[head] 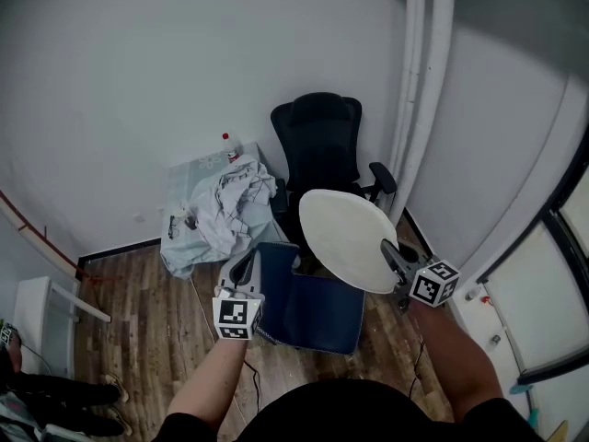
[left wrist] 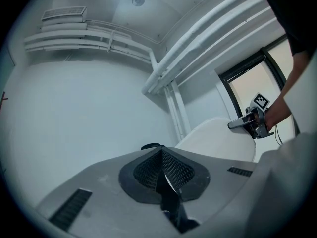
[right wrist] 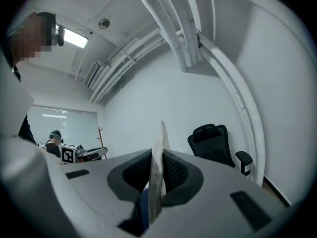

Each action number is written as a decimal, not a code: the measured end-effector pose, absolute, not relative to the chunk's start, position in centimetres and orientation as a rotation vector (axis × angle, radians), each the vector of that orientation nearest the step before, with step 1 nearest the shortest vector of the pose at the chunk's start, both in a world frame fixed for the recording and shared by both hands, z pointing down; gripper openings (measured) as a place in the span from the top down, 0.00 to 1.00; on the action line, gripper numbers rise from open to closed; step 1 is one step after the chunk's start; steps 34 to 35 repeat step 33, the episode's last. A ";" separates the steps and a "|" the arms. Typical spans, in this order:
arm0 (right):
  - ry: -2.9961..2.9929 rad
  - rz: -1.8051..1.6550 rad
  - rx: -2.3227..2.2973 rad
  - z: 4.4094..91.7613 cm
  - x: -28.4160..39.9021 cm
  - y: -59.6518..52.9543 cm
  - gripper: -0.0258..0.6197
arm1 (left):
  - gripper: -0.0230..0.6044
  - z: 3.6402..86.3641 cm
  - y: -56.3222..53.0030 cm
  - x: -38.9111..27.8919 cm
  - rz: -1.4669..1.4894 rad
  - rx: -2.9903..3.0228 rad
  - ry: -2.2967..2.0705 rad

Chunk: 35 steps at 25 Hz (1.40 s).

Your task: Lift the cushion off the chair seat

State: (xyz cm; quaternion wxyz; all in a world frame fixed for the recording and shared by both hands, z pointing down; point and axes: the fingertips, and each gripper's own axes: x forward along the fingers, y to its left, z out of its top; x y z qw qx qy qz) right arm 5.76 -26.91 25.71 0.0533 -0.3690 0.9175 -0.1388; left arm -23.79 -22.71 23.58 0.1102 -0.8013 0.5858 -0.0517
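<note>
**Cushion up, pinched at both ends**

Head view: the cushion (head: 345,238) is held in the air between both tongs, white oval face tipped up at 2 o'clock, blue part hanging toward 6. The left tongs (head: 247,265) are at its 9 o'clock edge and the right tongs (head: 388,251) at its 3 o'clock rim. The black chair (head: 317,141) stands at 12 against the wall, and the cushion looks clear of its seat. A table (head: 184,178) with crumpled cloth (head: 230,205) is at 10.

Left gripper view: the left tongs (left wrist: 161,152) are closed, jaws together on a thin dark edge with blue just under it. I read that as the cushion's edge. The white face (left wrist: 218,138) runs off to 3 o'clock, where the right tongs (left wrist: 235,124) hold the rim.

Right gripper view: the right tongs (right wrist: 161,150) are nearly closed, pads pressing a thin white edge of the cushion (right wrist: 157,182). The left tongs (right wrist: 99,151) show at 9 and the chair (right wrist: 213,143) at 3.

My call on the step: raise both ends together and level. Don't pull them apart, since both pinches are shallow edge grips and could slip. Get the hanging blue part clear of the chair before moving sideways.
</note>
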 end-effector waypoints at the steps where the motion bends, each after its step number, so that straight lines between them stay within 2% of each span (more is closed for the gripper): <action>1: 2.782 -0.419 -1.121 25.6 5.9 -27.0 0.90 | 0.96 23.5 -22.7 -23.8 -0.155 -2.352 1.723; 35: 2.746 -0.399 -1.117 25.2 6.7 -28.7 0.91 | 0.96 23.5 -22.2 -25.0 -0.174 -2.307 1.785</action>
